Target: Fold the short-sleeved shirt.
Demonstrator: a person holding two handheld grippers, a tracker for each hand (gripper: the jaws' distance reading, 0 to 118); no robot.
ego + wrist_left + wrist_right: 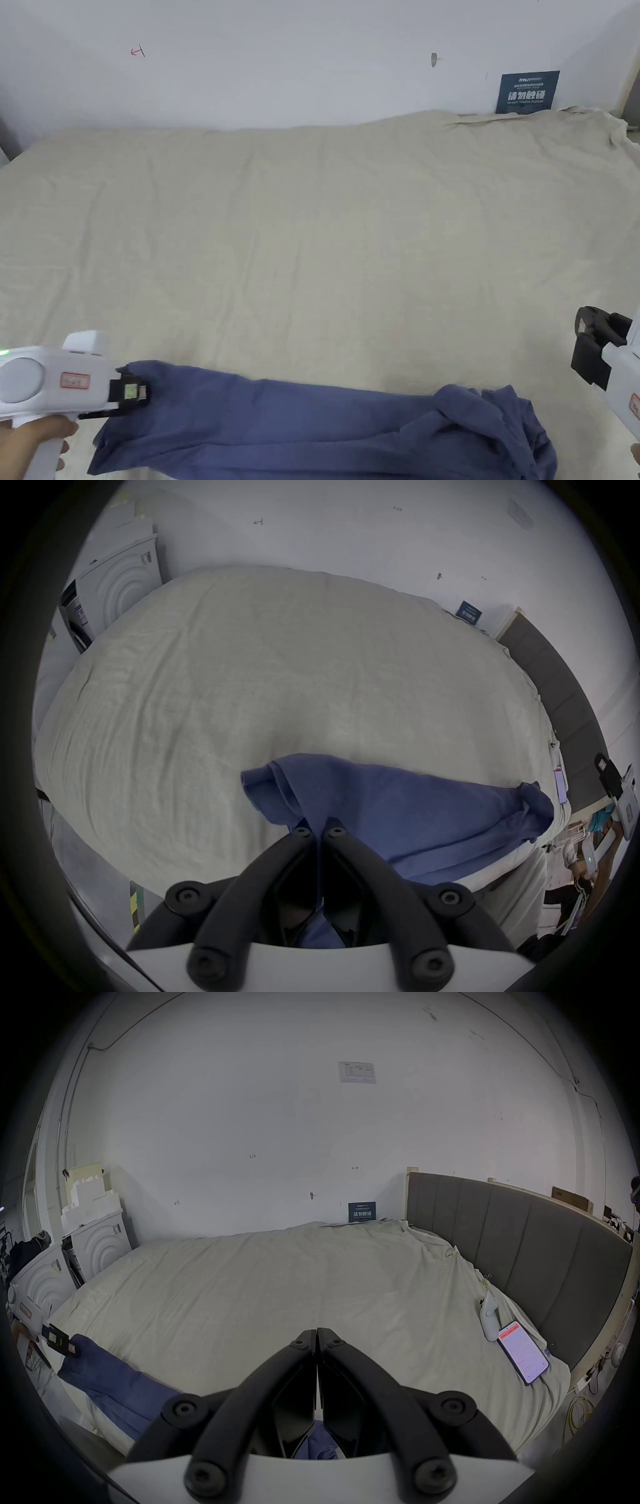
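Blue shirt [300, 419] bunched at six o'clock, barely begun: left gripper [318, 830] pinches its edge, right gripper [317, 1333] pressed together, empty.

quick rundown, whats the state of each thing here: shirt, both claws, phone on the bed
blue shirt: bunched in a long strip at the bed's near edge, not folded
left claw: shut on the shirt's end
right claw: shut, nothing between its jaws, off the shirt
phone: lying flat on the bed sheet, screen lit
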